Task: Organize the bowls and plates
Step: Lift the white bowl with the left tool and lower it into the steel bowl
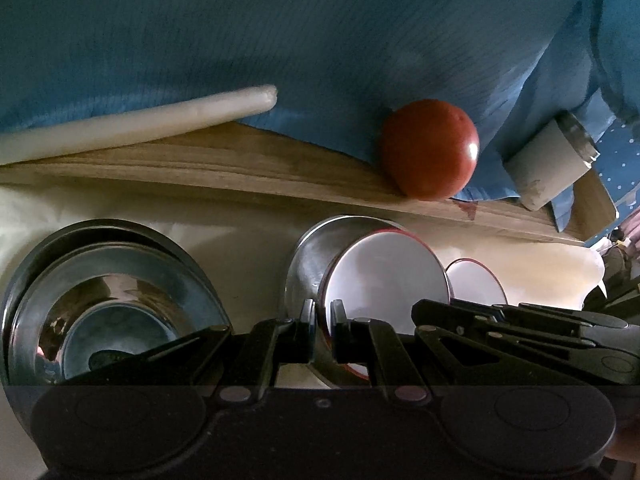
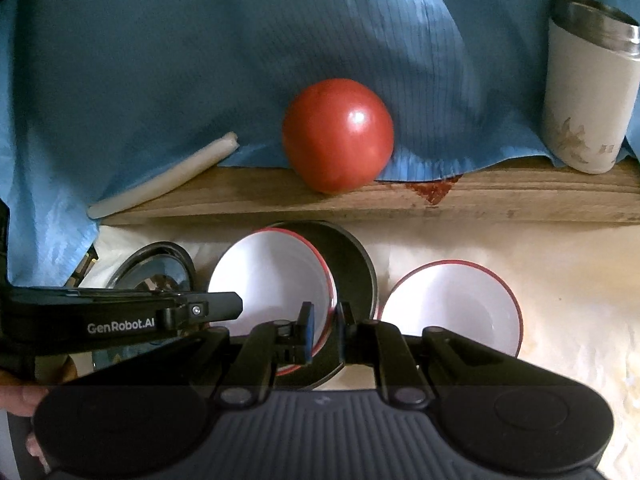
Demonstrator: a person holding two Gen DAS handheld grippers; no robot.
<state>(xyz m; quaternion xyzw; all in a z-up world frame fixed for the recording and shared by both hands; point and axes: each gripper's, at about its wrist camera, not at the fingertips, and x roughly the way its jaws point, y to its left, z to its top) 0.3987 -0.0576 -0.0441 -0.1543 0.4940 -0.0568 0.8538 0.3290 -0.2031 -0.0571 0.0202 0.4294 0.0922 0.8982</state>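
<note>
A wrinkled blue cloth (image 2: 200, 60) hangs behind a grained wooden board (image 2: 400, 200). On the cream table cover (image 2: 560, 280), the left gripper (image 1: 323, 312) pinches the rim of a shiny steel pan (image 1: 308, 256); the right gripper (image 2: 325, 316) pinches the red-edged white bowl (image 2: 272, 280) tilted inside it. A second round bowl (image 2: 452, 304) sits just beside it. Stacked steel bowls (image 1: 108, 300) stand to the left.

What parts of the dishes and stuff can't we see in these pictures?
- Left wrist view: the left gripper hides the near side of the steel plate and white bowl it grips.
- Same view: the right gripper's body covers most of the second white bowl.
- Right wrist view: the left gripper's body hides most of the stacked steel bowls.
- Right wrist view: the frame edge cuts off the tumbler.
</note>
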